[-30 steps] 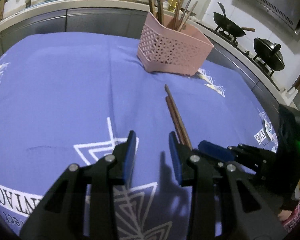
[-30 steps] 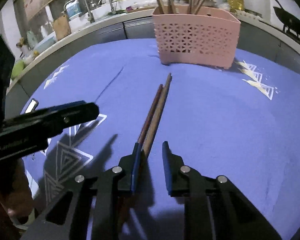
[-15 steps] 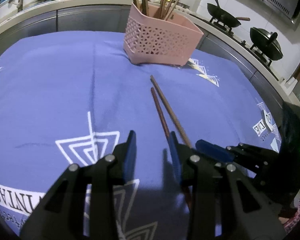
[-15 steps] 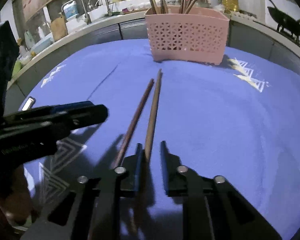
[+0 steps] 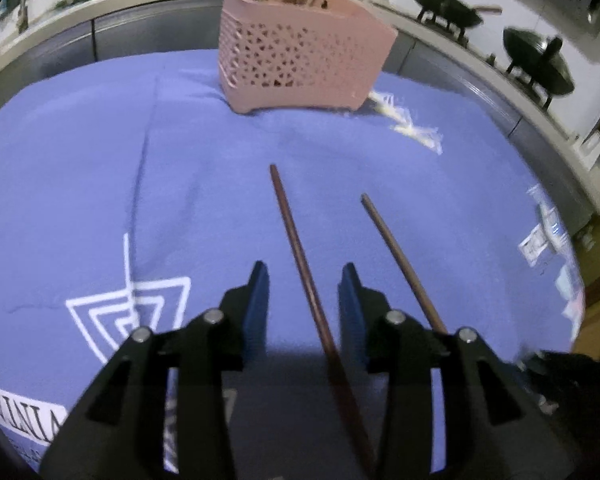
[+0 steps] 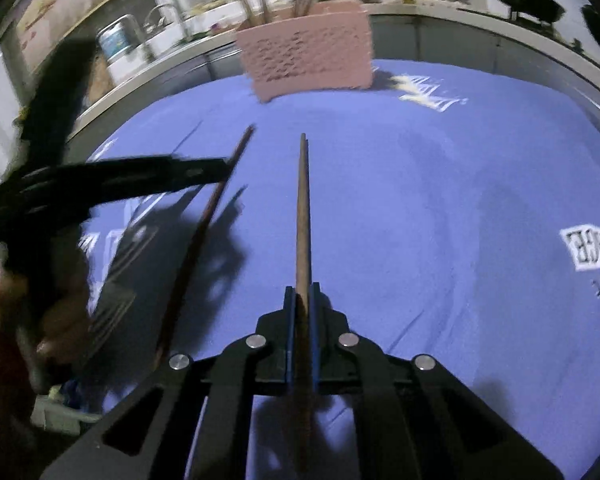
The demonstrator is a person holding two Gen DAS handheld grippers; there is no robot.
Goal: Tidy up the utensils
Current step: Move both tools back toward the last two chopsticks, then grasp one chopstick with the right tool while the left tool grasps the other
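Two slender wooden chopsticks, one gripped and one loose

Right gripper [image 6: 302, 292] has just clamped its fingers on the paler chopstick [image 6: 303, 208]; left gripper [image 5: 303, 280] gapes, just widened, around the darker chopstick [image 5: 296, 240] above the purple cloth [image 5: 80, 168], short of the latticed pink basket [image 5: 300, 64].

Left gripper [image 5: 303, 292]: matte black plastic frame w/ triangular cut-outs in each arm, two round silver screws per side, dark blue flat pads lining the inner faces of the fingers [image 5: 256, 300]. Right gripper [image 6: 302, 300]: same build, black body, four silver screws, thin blue pads. Left of the left gripper in right wrist view: blurred hand, bit of red patterned sleeve.
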